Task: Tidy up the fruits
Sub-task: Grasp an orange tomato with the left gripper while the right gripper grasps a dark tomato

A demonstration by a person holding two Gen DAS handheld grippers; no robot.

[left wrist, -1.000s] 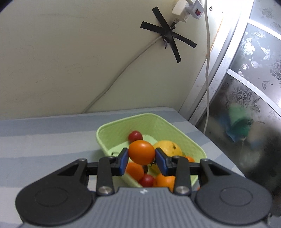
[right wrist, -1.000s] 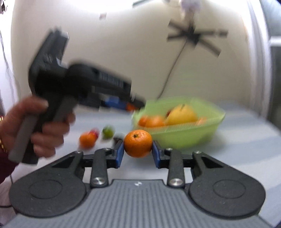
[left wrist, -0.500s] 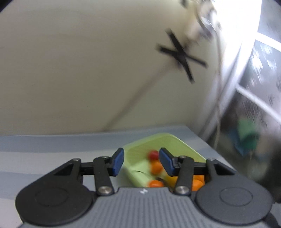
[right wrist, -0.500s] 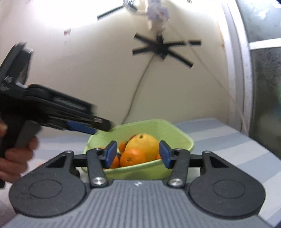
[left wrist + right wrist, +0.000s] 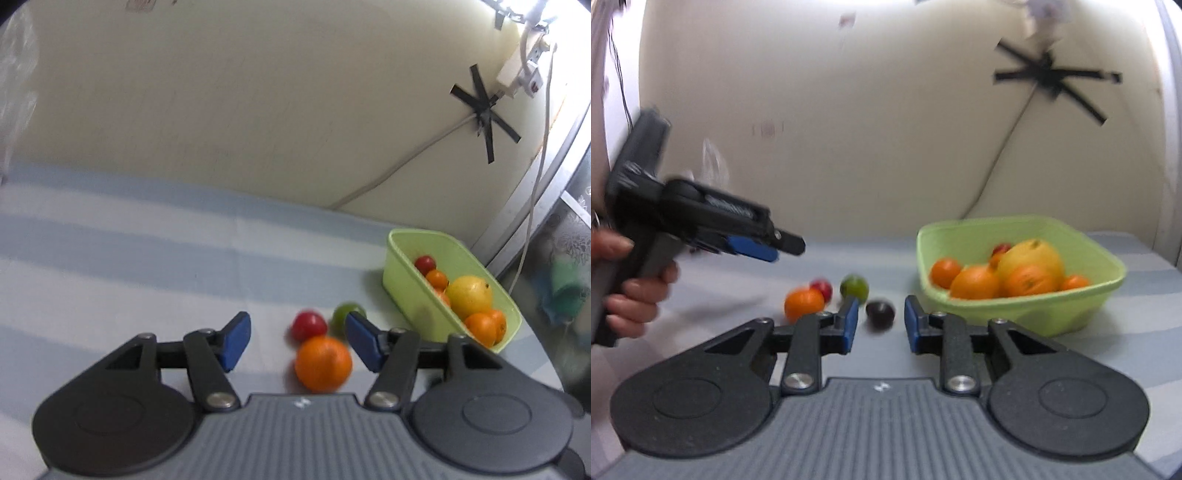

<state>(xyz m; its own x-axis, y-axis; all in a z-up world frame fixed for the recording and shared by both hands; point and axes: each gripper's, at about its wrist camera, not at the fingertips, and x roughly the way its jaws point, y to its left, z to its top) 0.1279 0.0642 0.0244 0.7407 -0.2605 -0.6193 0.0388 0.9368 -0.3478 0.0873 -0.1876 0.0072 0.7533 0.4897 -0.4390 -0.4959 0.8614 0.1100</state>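
The left gripper [image 5: 293,341] has just been widening its blue-padded jaws, which stand apart and empty over a round orange tangerine [image 5: 323,363], a red tomato [image 5: 308,325] and a green lime [image 5: 345,314] on the striped blue cloth [image 5: 147,266]. The right gripper [image 5: 879,325], jaws just narrowing yet parted and gripping nothing, frames a dark plum [image 5: 880,312] beside the light green plastic basket [image 5: 1071,310] of fruit.
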